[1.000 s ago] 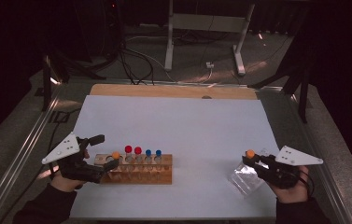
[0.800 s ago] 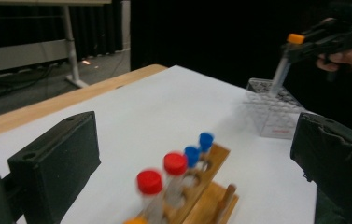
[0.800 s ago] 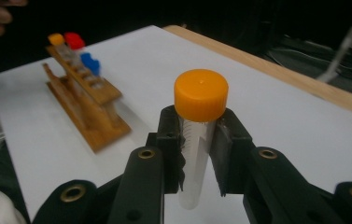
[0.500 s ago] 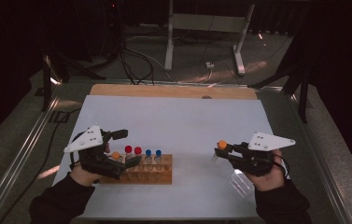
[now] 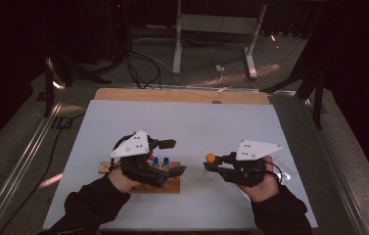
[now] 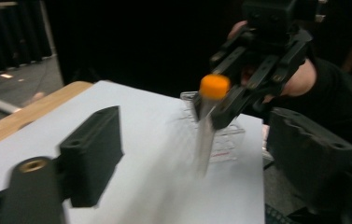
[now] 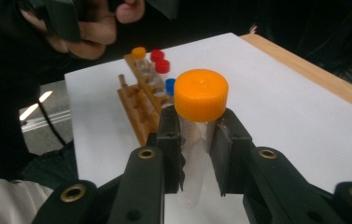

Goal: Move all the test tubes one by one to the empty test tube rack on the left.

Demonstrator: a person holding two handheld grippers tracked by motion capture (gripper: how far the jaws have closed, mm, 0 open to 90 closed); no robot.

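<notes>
The right gripper (image 5: 210,165), clamping an orange-capped tube (image 7: 197,135), is moving in from the tabletop's right edge toward the wooden rack (image 5: 172,185); the left gripper (image 5: 172,157), wide open, is swinging over that rack, perhaps to receive it.

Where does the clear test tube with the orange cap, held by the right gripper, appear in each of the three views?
High view: the clear test tube with the orange cap is right of centre, at the right gripper tips.
Left gripper view: upper middle, upright and blurred, gripped farther off.
Right gripper view: centre foreground, clamped between the jaws.
Shared landmark: the white table sheet.
</notes>
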